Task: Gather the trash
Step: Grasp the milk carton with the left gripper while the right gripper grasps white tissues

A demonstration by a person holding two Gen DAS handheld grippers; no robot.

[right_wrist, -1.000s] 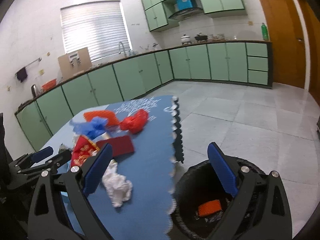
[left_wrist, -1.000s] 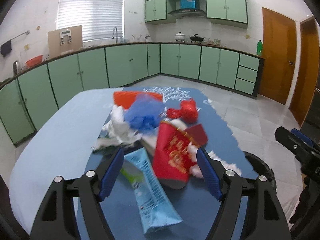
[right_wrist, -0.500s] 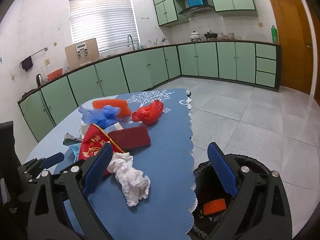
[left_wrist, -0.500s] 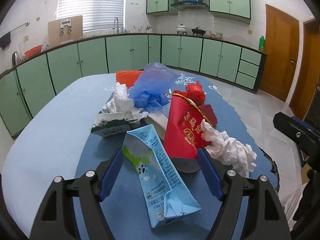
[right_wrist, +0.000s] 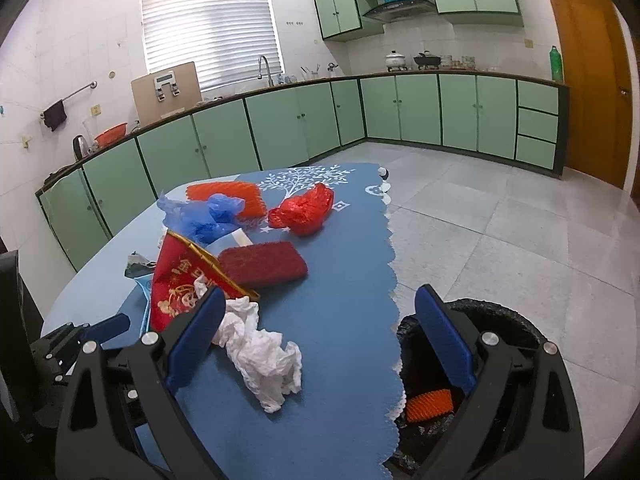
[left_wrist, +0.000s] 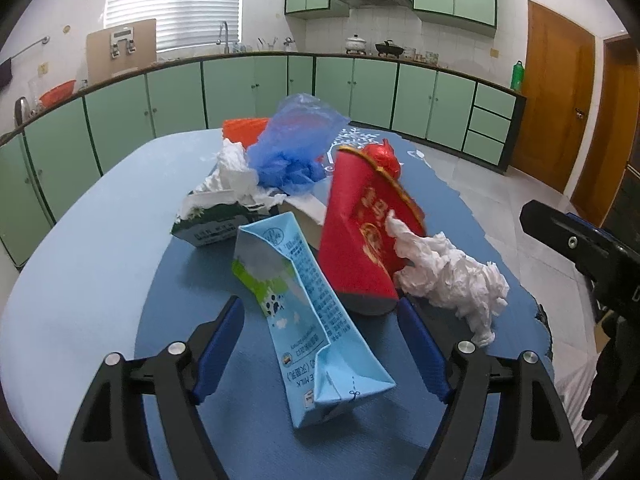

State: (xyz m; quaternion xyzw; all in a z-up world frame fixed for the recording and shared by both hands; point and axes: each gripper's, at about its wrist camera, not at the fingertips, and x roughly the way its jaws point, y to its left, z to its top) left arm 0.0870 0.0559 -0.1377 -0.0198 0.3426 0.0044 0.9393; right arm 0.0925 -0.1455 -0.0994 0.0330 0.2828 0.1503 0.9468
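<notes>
Left gripper [left_wrist: 320, 320] low in the frame, jaws spread wide and just widened a touch more, the flattened blue milk carton [left_wrist: 308, 304] lying between the blue fingers [left_wrist: 218, 348], not pinched. Just above it, frame centre, the red paper bag [left_wrist: 360, 240] (crumpled white tissue [left_wrist: 452, 276] against its right side). Right gripper [right_wrist: 316, 320] gapes too, holding nothing, over the table edge [right_wrist: 360, 360]; black trash bin [right_wrist: 500, 316] at lower right.
</notes>
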